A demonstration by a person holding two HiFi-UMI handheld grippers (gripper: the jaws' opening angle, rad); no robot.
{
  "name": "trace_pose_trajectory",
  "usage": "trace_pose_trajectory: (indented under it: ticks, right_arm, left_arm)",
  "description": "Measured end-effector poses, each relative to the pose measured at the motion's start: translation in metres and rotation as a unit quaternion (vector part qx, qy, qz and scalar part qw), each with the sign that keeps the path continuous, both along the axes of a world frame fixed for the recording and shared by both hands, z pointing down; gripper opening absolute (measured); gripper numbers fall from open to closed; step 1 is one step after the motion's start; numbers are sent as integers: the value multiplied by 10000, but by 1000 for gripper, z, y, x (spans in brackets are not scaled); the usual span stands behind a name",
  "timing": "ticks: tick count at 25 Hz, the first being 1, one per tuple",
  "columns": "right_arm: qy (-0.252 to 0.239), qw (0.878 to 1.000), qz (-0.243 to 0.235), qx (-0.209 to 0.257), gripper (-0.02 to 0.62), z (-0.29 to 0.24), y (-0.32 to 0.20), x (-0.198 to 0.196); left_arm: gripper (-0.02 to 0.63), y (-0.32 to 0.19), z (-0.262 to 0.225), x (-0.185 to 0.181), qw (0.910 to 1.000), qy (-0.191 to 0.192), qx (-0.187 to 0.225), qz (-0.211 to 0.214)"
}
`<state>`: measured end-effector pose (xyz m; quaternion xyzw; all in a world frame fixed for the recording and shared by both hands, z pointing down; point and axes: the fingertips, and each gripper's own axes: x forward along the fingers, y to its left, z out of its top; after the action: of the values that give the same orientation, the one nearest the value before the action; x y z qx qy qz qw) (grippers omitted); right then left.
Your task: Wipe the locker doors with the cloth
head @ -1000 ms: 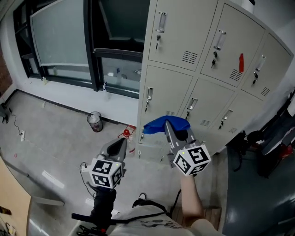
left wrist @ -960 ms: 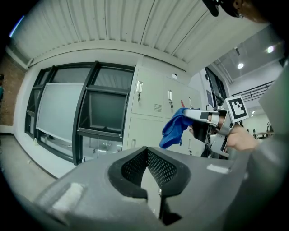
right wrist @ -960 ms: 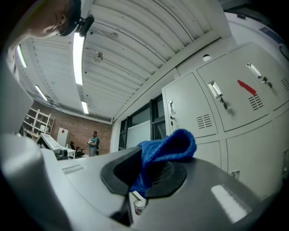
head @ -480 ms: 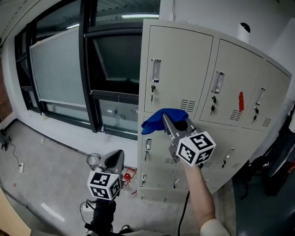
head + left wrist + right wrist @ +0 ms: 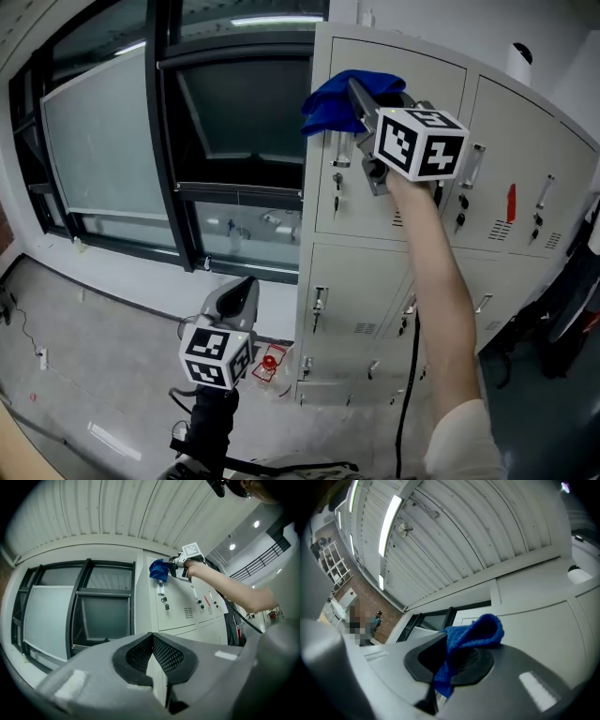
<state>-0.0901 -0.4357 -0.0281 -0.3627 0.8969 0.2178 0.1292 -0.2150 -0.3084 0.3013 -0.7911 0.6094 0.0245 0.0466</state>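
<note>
A blue cloth (image 5: 339, 97) is bunched at the tip of my right gripper (image 5: 354, 89), which is shut on it and raised to the top left locker door (image 5: 375, 187). The cloth (image 5: 471, 637) sits against the upper part of that door, near its handle (image 5: 341, 155). From the left gripper view the cloth (image 5: 157, 570) shows on the locker bank (image 5: 180, 604). My left gripper (image 5: 239, 298) hangs low, away from the lockers, its jaws closed with nothing between them (image 5: 152, 665).
The grey locker bank (image 5: 525, 169) has several doors with handles, keys and vents, one with a red tag (image 5: 511, 202). A large dark-framed window (image 5: 141, 159) stands to its left. A small red object (image 5: 270, 363) lies on the floor by the locker base.
My right gripper has risen with the cloth from the lower doors to the top of the upper left door. The view has tilted up. The left gripper has stayed low.
</note>
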Motion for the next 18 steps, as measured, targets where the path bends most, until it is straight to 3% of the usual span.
trace_pose_trajectory:
  ticks: [5, 10, 14, 18]
  right_arm:
    - [-10, 9992, 390, 66, 26, -48, -31, -17]
    - [338, 9967, 651, 336, 26, -51, -43, -21]
    - [531, 9901, 1144, 617, 26, -58, -47, 8]
    - [362, 9868, 1425, 678, 26, -67, -50, 56]
  left_arm:
    - [-2, -15, 17, -8, 9996, 114, -174, 180]
    - [-2, -29, 31, -11, 9992, 194, -261, 242]
    - [-2, -40, 33, -6, 9990, 245, -277, 252]
    - [-2, -46, 32, 6, 9988, 220, -273, 339]
